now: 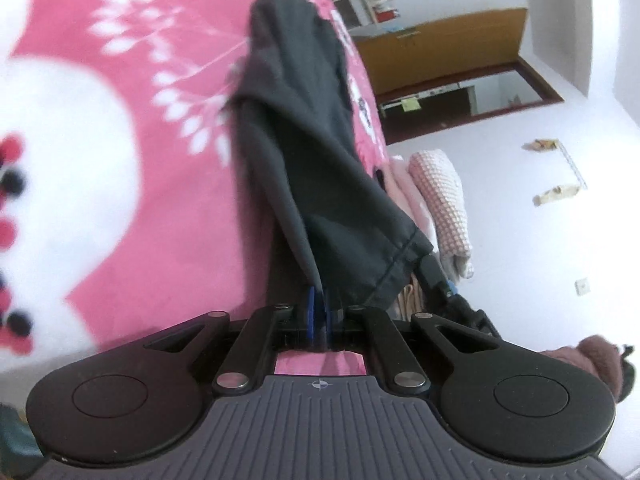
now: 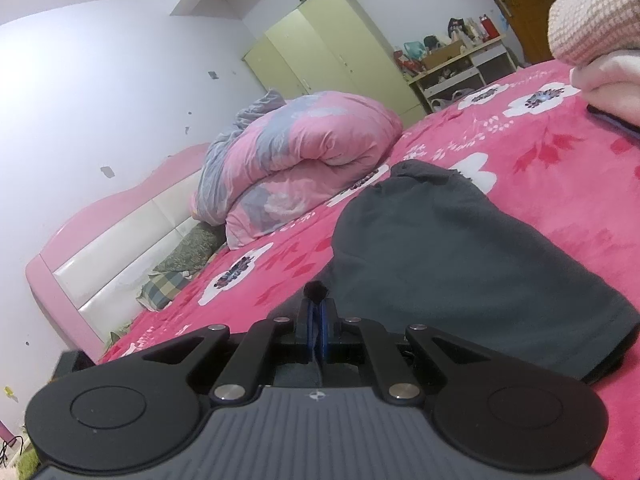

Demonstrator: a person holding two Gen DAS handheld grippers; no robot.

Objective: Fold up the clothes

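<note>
a plain charcoal-grey fabric garment (image 2: 460, 248) is seen ahead of the claw with blue pads (image 2: 318, 320). beneath it a hot-pink fleece bedspread (image 2: 540, 184) is patterned with white flowers and red leaves. further ahead to the left, a pink and grey-blue floral quilt (image 2: 296, 160) is bundled.

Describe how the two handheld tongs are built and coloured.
Both look alike. The left tongs and right tongs have blue finger pads, black linkage bars with silver rivets, two round black side discs, and a ribbed grey body bearing a small crosshair mark. No cables or sleeves show.
</note>
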